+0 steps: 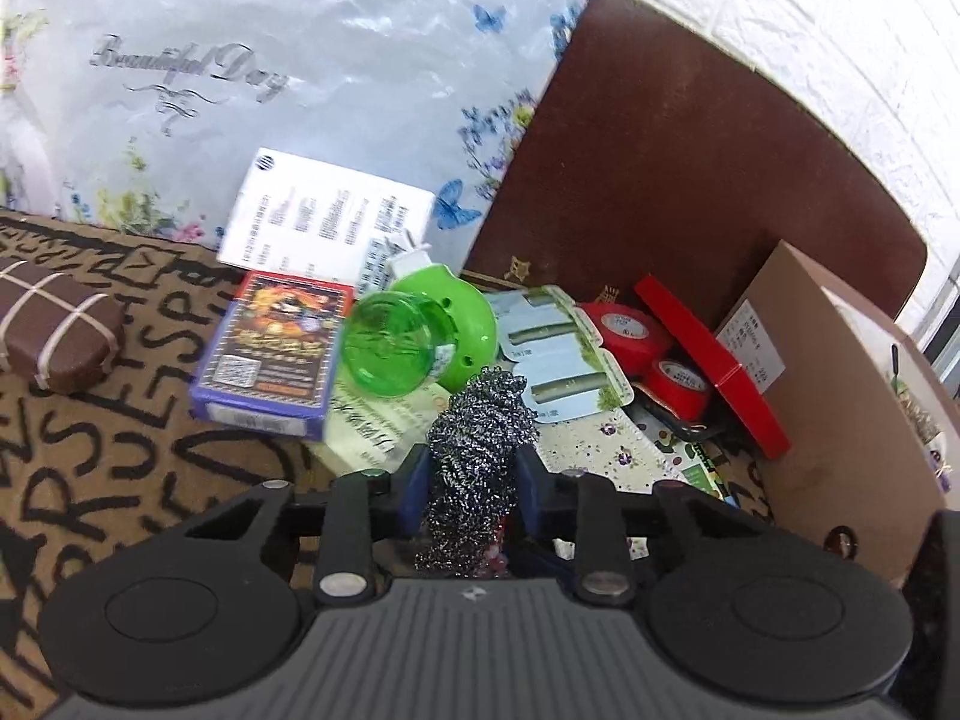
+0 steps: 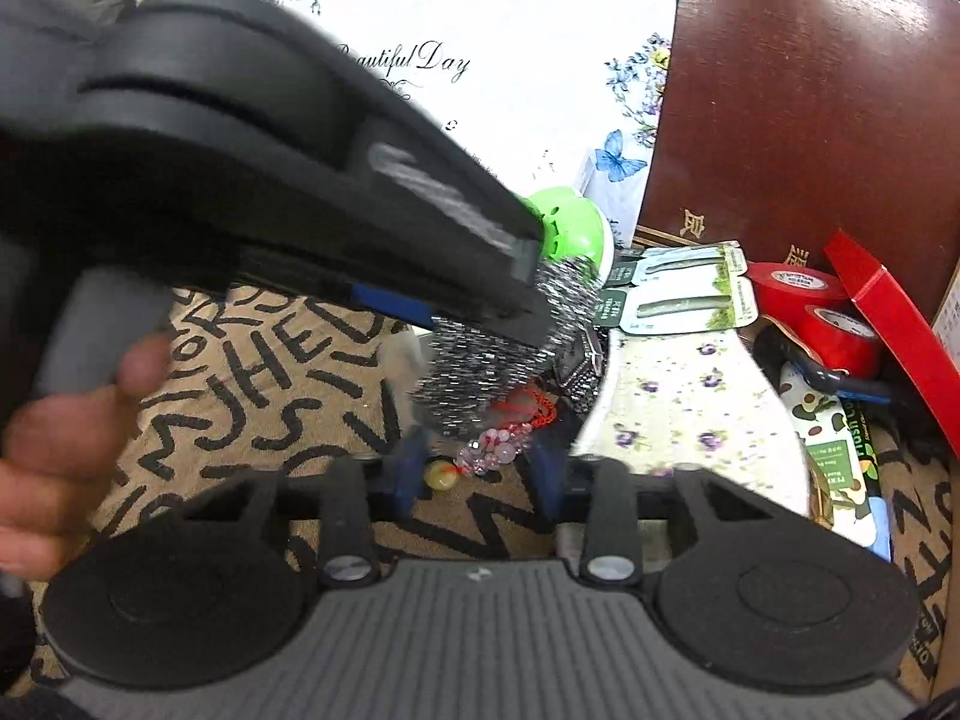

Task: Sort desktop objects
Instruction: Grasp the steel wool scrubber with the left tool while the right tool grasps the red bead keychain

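My left gripper (image 1: 474,468) is shut on a steel-wool scrubber (image 1: 480,432) and holds it above the clutter. In the right wrist view the left gripper's black body fills the upper left, with the scrubber (image 2: 498,360) hanging from it. My right gripper (image 2: 480,468) is open, its blue fingers either side of a pink bead bracelet with red cord (image 2: 498,444) that lies on the letter-print cloth (image 2: 270,396). A green round dispenser (image 1: 420,336) lies just beyond the scrubber.
A purple card box (image 1: 270,354), a brown checked pouch (image 1: 54,330), white leaflet (image 1: 324,222), blister packs (image 1: 558,354), red tape rolls (image 1: 636,330), a red box lid (image 1: 714,360), a cardboard box (image 1: 840,396), a floral pad (image 2: 690,396) and a floral bag (image 1: 270,72) crowd the surface.
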Tool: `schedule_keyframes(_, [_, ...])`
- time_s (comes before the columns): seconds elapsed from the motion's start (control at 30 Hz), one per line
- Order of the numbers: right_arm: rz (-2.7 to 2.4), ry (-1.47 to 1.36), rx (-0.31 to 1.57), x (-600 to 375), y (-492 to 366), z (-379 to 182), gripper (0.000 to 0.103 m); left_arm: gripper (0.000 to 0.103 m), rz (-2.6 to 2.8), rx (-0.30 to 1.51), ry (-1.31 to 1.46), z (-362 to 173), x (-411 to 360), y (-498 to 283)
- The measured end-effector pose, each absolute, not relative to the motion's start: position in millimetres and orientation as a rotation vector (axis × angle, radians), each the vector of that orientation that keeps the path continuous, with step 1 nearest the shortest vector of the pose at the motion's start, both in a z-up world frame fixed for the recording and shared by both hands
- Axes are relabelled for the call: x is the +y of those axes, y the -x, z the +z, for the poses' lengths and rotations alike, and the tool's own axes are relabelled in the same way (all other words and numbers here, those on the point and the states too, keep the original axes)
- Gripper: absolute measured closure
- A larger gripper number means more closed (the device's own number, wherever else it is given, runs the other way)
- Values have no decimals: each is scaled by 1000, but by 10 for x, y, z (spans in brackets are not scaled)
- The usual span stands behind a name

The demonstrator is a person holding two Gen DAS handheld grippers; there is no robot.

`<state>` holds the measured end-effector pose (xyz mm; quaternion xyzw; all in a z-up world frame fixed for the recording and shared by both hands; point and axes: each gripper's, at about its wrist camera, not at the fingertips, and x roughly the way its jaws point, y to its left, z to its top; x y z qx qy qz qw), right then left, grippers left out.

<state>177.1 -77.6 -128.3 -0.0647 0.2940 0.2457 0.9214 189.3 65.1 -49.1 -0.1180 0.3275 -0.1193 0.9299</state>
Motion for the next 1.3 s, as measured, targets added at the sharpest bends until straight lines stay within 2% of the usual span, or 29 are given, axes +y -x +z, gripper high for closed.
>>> schedule_keyframes(0.07, [504, 133, 608, -795, -1734, -1269, 90, 72, -239, 659, 258, -441, 718, -1801])
schedule_keyframes(0.1, [507, 136, 609, -802, -1709, -1263, 93, 72, -236, 654, 263, -417, 752, -1748])
schedule_keyframes(0.53, [585, 169, 641, -1011, -1089, -1172, 93, 72, -193, 688, 281, -438, 948, -953])
schedule_keyframes(0.97, [568, 149, 683, -1376, -401, -1129, 92, 69, -259, 737, 184, -605, 671, -414])
schedule_keyframes(1.13, [558, 165, 684, -1345, -411, -1148, 91, 62, -261, 745, 156, -617, 607, -442])
schedule_keyframes(1.2, [552, 167, 687, -1336, -417, -1170, 91, 51, -244, 754, 141, -639, 588, -482])
schedule_keyframes(1.3, [552, 170, 687, -1326, -425, -1186, 90, 49, -238, 759, 135, -660, 565, -527])
